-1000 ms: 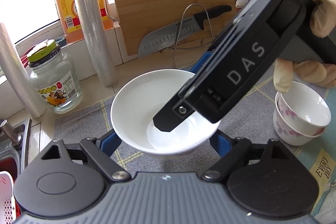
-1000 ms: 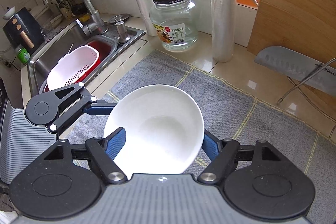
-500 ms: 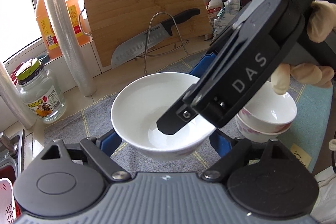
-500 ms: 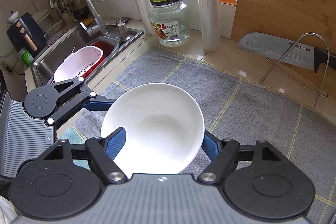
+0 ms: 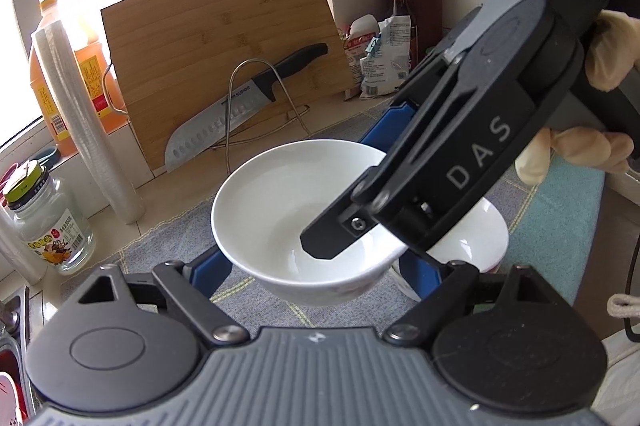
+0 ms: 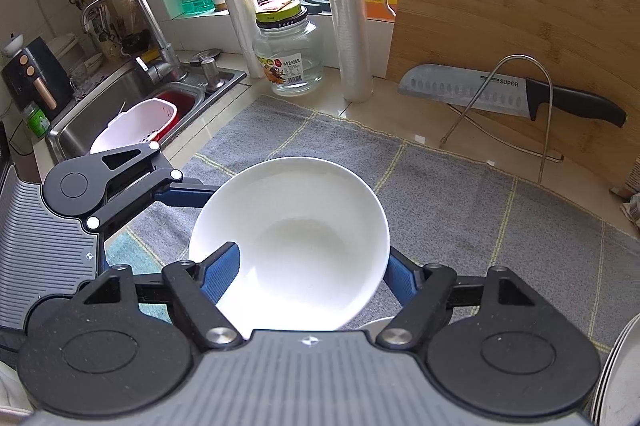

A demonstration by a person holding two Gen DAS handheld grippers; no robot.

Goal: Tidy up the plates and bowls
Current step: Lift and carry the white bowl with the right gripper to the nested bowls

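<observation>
A large white bowl [image 5: 292, 210] is held above the grey mat by both grippers. My left gripper [image 5: 316, 266] grips its near wall from both sides. My right gripper [image 6: 304, 266] is shut on the bowl's rim [image 6: 288, 226], one blue finger inside and one outside; its body crosses the left wrist view [image 5: 460, 154]. The small stacked white bowls with pink flowers [image 5: 476, 238] sit just behind and under the large bowl at right, mostly hidden by it. Stacked plates' edges [image 6: 618, 370] show at the far right.
A bamboo cutting board [image 5: 224, 46], a knife on a wire stand [image 6: 500, 86], two rolls of plastic wrap [image 6: 348, 6], a glass jar [image 6: 288, 54] and an oil bottle [image 5: 60, 74] line the back. The sink with a white strainer [image 6: 132, 122] is at left.
Both grippers have carried the large bowl to the right across the mat. It now hangs over the small stacked flowered bowls, which are largely covered by it.
</observation>
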